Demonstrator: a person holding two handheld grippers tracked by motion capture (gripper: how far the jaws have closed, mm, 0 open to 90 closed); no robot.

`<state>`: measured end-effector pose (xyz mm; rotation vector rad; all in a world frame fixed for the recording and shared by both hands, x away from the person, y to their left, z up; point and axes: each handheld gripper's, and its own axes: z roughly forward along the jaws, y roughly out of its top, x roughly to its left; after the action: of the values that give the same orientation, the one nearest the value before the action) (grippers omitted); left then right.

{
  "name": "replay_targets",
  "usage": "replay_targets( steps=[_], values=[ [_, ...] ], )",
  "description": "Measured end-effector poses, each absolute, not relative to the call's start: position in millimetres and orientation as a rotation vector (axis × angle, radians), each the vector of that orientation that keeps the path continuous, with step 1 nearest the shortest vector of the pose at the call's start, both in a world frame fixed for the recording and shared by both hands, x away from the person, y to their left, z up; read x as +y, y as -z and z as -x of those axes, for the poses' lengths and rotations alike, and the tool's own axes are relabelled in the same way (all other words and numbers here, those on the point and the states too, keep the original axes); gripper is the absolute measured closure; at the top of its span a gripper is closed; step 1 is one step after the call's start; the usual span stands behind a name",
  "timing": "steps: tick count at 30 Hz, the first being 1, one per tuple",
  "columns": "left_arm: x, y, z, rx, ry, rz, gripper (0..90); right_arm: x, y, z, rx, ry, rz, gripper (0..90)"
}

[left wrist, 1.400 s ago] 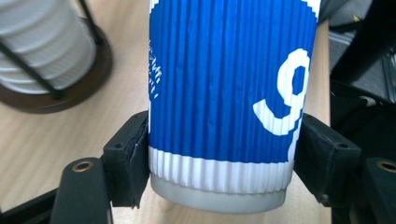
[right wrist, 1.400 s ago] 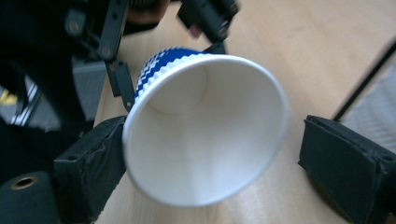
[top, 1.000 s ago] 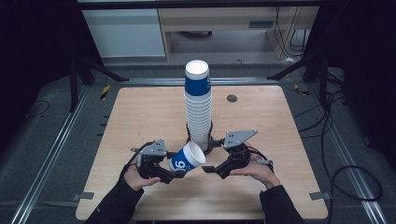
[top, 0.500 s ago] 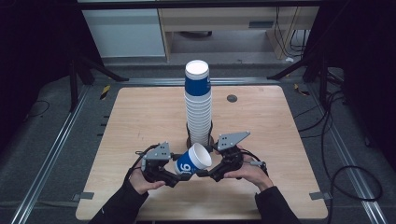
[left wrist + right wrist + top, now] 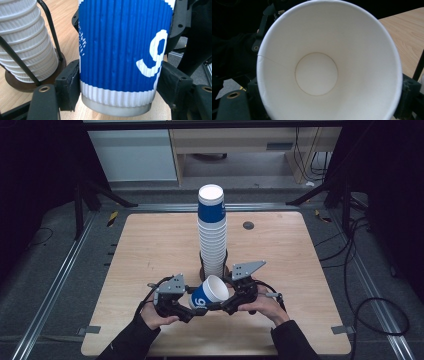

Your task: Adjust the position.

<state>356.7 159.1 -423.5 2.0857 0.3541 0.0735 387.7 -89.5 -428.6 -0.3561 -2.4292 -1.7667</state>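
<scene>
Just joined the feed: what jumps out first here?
A tall stack of paper cups stands in a wire holder mid-table. In front of it, a single blue cup lies tilted between the left gripper and the right gripper, its white mouth facing the right one.

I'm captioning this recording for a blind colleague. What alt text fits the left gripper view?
A blue ribbed paper cup with a white band near its base and a white "9" on its side sits clamped between the left gripper's two black fingers. To the left, a stack of white cups stands in a black wire holder on the wooden table.
</scene>
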Motion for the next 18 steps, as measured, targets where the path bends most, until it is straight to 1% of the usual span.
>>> replay_targets(
  steps=[2,4,9,14,18],
  values=[
    [158.2,424.2,-356.7,0.349,-0.071,-2.093,27.0,-89.2,429.4,-387.9,-2.424,1.764,0.354,15.3],
    [157.3,424.9,-356.3,0.346,-0.073,-2.099,27.0,-88.4,430.5,-387.8,-2.409,1.756,0.345,18.4],
    [157.3,425.5,-356.5,0.344,-0.074,-2.099,26.8,-87.8,430.8,-386.8,-2.411,1.755,0.323,20.3],
    [159.3,424.0,-357.2,0.361,-0.078,-2.1,24.9,-88.1,427.8,-385.0,-2.437,1.778,0.315,20.7],
    [163.1,424.1,-359.6,0.384,-0.08,-2.101,22.8,-96.6,420.9,-385.7,-2.445,1.822,0.337,20.8]
  ],
)
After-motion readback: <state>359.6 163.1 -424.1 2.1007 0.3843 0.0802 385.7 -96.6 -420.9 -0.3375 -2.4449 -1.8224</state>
